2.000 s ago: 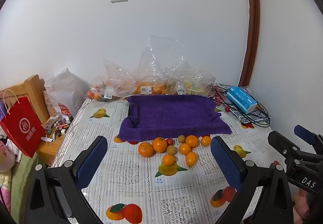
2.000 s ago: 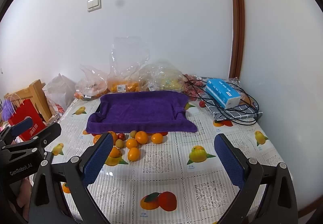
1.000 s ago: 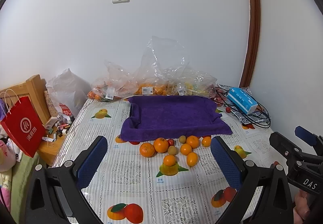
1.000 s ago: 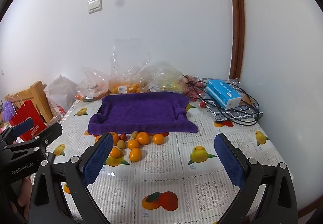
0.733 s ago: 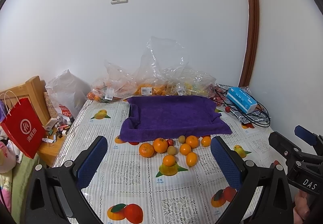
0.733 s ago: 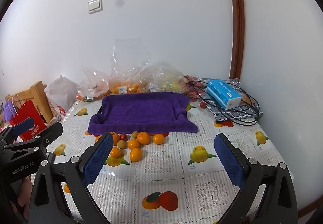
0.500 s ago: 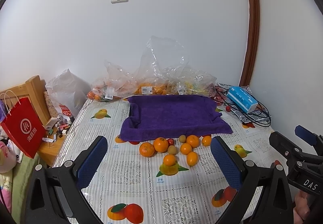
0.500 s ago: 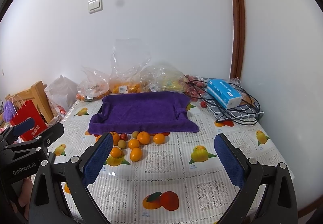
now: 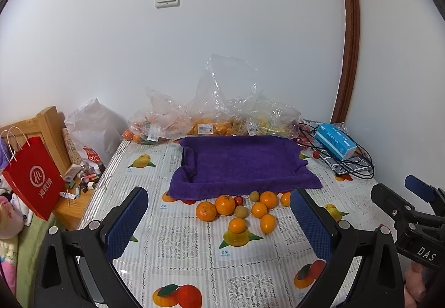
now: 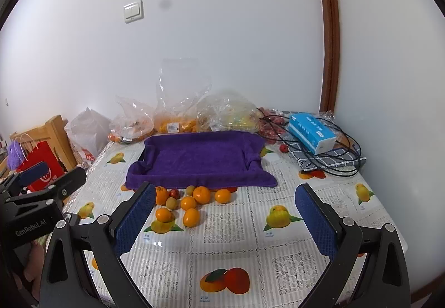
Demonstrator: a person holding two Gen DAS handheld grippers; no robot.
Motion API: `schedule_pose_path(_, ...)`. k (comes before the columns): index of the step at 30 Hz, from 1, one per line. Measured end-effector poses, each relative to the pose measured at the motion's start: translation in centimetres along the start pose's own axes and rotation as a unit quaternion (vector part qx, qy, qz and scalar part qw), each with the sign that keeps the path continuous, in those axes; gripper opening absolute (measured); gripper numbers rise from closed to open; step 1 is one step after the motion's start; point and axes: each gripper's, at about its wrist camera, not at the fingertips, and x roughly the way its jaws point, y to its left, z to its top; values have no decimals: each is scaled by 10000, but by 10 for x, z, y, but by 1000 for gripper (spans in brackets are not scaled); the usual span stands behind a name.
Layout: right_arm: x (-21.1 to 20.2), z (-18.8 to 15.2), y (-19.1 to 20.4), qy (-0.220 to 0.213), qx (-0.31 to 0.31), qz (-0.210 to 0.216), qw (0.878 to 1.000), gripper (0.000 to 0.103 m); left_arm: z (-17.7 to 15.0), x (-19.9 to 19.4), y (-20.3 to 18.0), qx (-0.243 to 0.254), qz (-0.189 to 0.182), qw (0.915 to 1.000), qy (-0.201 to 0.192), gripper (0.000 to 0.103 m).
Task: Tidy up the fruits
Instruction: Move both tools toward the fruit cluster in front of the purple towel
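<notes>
Several loose oranges (image 9: 224, 204) (image 10: 201, 194), small greenish fruits (image 9: 240, 211) and a small red fruit (image 9: 238, 200) lie in a cluster on the tablecloth, just in front of a tray lined with a purple towel (image 9: 242, 162) (image 10: 200, 158). My left gripper (image 9: 219, 224) is open and empty, held above the near part of the table, short of the fruit. My right gripper (image 10: 222, 220) is open and empty, to the right of the cluster. Each gripper shows at the edge of the other's view.
Clear plastic bags of fruit (image 9: 214, 119) stand behind the tray against the wall. A blue tissue box (image 10: 311, 131) and black cables (image 10: 333, 163) lie at the back right. A red paper bag (image 9: 33, 185) and a wooden headboard (image 9: 52, 124) stand left of the table.
Both views have shifted very slightly; the grippers stay open and the fruit has not moved.
</notes>
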Motion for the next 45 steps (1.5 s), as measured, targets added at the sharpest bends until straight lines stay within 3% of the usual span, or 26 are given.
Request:
schedule_pose_path(13,52,-1,-6,127,122,53,9998,99,-4,54,11,-10,228,9994,250,102)
schedule_pose_path(21,115,-14,-12,677,163,168,9974,87,-15,112,24,131,426,9963,738,101)
schedule_pose_path(28,169,-41,-14,1186,229,286,9923,69,-38,155,47,-79,427,9924,1154,100)
schedule_pose_path(40,245,-58,-2,1549,40,450,9869,61,-58,194,60,-205,155,9867,1604,98)
schedule_pose_path(45,263,-60,-5,1650,-122,394,9854,57,-60,201,55,-135,-70,9877,1556,96)
